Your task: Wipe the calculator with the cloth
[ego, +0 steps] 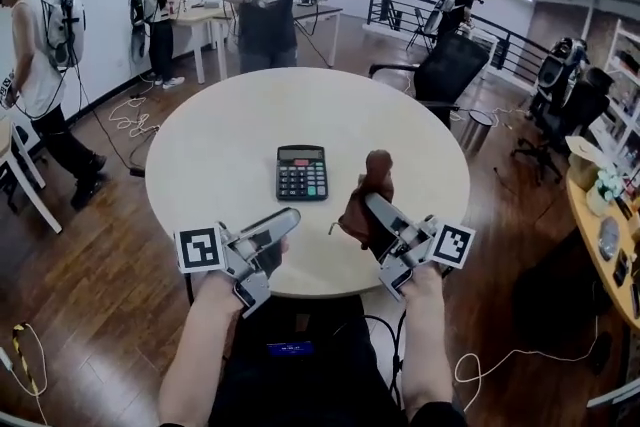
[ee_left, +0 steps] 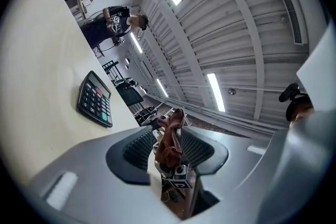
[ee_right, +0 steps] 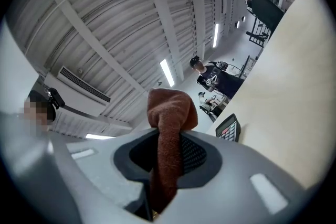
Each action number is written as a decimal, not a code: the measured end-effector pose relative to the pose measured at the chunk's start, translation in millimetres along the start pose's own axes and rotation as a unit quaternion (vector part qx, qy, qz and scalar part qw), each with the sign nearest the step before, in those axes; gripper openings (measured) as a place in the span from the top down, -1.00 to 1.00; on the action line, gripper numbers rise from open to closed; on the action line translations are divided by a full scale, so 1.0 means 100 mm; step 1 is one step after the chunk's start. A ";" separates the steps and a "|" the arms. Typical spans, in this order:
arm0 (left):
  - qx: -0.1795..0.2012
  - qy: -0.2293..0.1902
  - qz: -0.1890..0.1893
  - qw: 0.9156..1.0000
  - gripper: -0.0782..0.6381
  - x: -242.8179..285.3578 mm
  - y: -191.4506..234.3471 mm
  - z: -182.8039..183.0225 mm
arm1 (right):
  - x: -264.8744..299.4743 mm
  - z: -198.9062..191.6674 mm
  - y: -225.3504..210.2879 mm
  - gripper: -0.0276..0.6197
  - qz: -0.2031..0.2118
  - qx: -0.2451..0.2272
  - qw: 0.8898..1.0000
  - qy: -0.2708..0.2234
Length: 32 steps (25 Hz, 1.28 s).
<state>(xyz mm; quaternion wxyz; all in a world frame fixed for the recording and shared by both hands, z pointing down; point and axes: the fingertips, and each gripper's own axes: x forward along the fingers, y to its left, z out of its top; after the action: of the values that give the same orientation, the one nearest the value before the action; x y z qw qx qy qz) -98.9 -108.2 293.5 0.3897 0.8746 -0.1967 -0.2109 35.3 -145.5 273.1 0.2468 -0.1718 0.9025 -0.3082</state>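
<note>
The calculator (ego: pixel 302 172) lies near the middle of the round table (ego: pixel 220 145), the brown cloth (ego: pixel 378 173) stands clamped between the jaws of the right gripper (ego: pixel 374 209) over the near edge, and the left gripper (ego: pixel 285 221) beside it holds its jaws apart with nothing between them.

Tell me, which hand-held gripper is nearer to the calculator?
The left hand-held gripper, it seems: its tips sit just below the calculator in the head view. The right hand-held gripper, holding the cloth, is farther off to the calculator's right.
</note>
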 end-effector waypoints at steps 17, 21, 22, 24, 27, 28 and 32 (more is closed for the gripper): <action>-0.010 -0.090 0.021 0.996 0.35 -0.30 0.10 0.36 | 0.18 -0.08 0.10 0.72 0.019 -0.014 0.999 0.048; -0.011 -0.090 0.018 0.996 0.35 -0.29 0.10 0.36 | 0.18 -0.06 0.17 0.72 0.024 -0.022 0.998 0.048; -0.012 -0.090 0.018 0.996 0.35 -0.29 0.10 0.35 | 0.19 -0.06 0.18 0.72 0.025 -0.022 0.998 0.048; -0.014 -0.090 0.019 0.996 0.35 -0.29 0.11 0.35 | 0.18 -0.06 0.19 0.72 0.025 -0.021 0.998 0.049; -0.013 -0.089 0.018 0.996 0.35 -0.28 0.11 0.34 | 0.18 -0.06 0.18 0.72 0.025 -0.021 0.998 0.050; -0.013 -0.088 0.018 0.996 0.35 -0.27 0.12 0.34 | 0.18 -0.06 0.17 0.72 0.025 -0.021 0.998 0.050; -0.018 -0.088 0.018 0.996 0.35 -0.26 0.11 0.34 | 0.18 -0.05 0.19 0.72 0.027 -0.023 0.998 0.050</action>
<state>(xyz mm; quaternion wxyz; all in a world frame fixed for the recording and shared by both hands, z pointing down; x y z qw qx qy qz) -140.1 -122.1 287.2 0.3905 0.8417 -0.2425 -0.2833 14.6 -137.2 258.1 0.2058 -0.1369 0.9248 -0.2890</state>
